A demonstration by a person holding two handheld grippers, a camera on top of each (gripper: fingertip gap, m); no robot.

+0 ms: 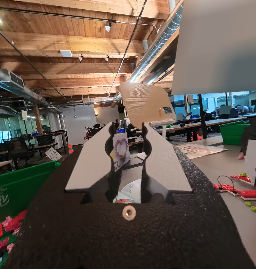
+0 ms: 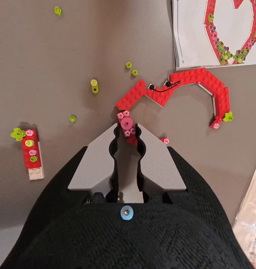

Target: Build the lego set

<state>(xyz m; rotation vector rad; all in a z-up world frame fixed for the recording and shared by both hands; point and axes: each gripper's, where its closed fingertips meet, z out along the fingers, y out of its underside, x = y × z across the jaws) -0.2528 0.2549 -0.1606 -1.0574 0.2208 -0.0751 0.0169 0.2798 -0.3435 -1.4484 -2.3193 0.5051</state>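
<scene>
In the right wrist view, a partly built red Lego heart frame with a black cord lies on the grey table. My right gripper is narrowed on a red segment with pink flowers at the frame's lower left end; the segment's lower end is hidden under the right finger. My left gripper is open and empty, raised and pointing out into the room. In the left wrist view, the heart frame and the right gripper's finger show at far right.
Another red segment with flowers and lime pieces lies at left. Loose lime studs are scattered about, and a small red piece with a pink flower lies nearby. The instruction booklet is at top right. A green bin and the Lego box are close by. The gap from one gripper's tips to the other's is roughly 35 cm.
</scene>
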